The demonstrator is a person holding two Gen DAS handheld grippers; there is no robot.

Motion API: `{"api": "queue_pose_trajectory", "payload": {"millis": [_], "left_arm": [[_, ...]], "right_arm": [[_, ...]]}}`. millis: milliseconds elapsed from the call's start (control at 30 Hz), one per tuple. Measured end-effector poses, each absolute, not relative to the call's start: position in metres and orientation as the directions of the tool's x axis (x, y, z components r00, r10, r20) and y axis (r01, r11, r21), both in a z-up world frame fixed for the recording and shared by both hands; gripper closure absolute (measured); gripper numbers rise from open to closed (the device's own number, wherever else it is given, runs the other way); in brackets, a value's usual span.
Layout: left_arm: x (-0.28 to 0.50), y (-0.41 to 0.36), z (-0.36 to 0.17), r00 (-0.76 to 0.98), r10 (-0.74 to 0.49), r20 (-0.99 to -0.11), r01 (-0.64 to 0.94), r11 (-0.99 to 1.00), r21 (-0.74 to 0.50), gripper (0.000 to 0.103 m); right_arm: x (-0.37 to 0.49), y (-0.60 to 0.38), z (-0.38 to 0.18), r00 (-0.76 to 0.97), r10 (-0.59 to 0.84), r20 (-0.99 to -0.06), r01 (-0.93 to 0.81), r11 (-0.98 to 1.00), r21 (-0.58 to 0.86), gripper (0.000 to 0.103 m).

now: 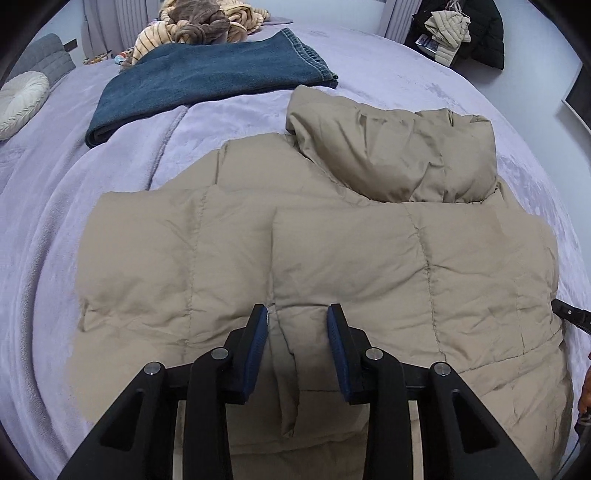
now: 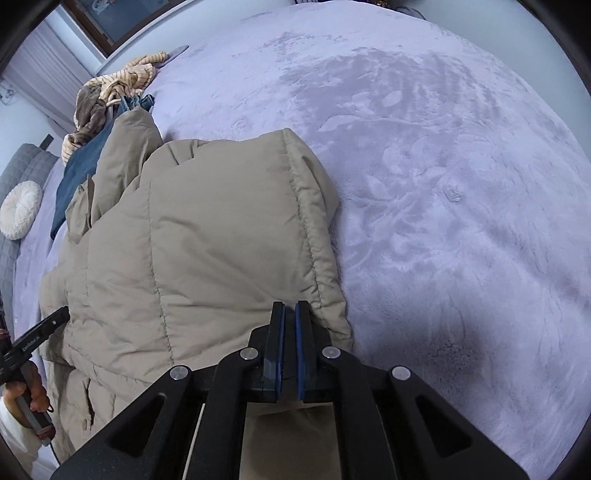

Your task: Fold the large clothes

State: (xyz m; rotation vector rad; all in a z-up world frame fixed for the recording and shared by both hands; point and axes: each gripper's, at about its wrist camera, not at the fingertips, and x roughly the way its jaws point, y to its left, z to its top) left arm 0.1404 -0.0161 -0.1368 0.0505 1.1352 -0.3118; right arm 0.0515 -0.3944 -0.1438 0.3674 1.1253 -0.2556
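Note:
A beige puffer jacket (image 1: 369,258) lies spread on a lilac blanket (image 1: 110,240), its hood at the far end. My left gripper (image 1: 297,317) stands over the near hem, its blue pads closed on a puffy ridge of the jacket that fills the gap between them. In the right wrist view the jacket (image 2: 221,240) lies to the left. My right gripper (image 2: 290,310) sits at the jacket's right edge, jaws nearly together on a thin bit of fabric. The other gripper shows at each view's edge: the right gripper (image 1: 572,317) and the left gripper (image 2: 37,339), held by a hand (image 2: 33,387).
Folded blue jeans (image 1: 207,81) lie beyond the jacket, with a heap of striped and brown clothes (image 1: 199,22) behind them. A white round cushion (image 1: 18,103) rests at the far left. Dark coats (image 1: 461,33) hang at the back right. Bare blanket (image 2: 443,184) stretches right of the jacket.

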Motion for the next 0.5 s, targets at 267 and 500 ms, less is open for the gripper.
{"api": "queue_pose_trajectory", "payload": {"millis": [267,500], "left_arm": [[0.104,0.009,-0.112,0.367,-0.180,-0.913,0.228,0.969,-0.100,0.056],[0.058,0.015,-0.096,0.428,-0.123,-0.896,0.160,0.985,-0.058,0.002]], "right_arm": [[0.013,-0.389,-0.120,0.390,0.059,-0.919,0.408,0.883,0.230,0.094],[-0.025,-0.382,-0.127,0.341,0.130,-0.931,0.424,0.863,0.276,0.077]]}}
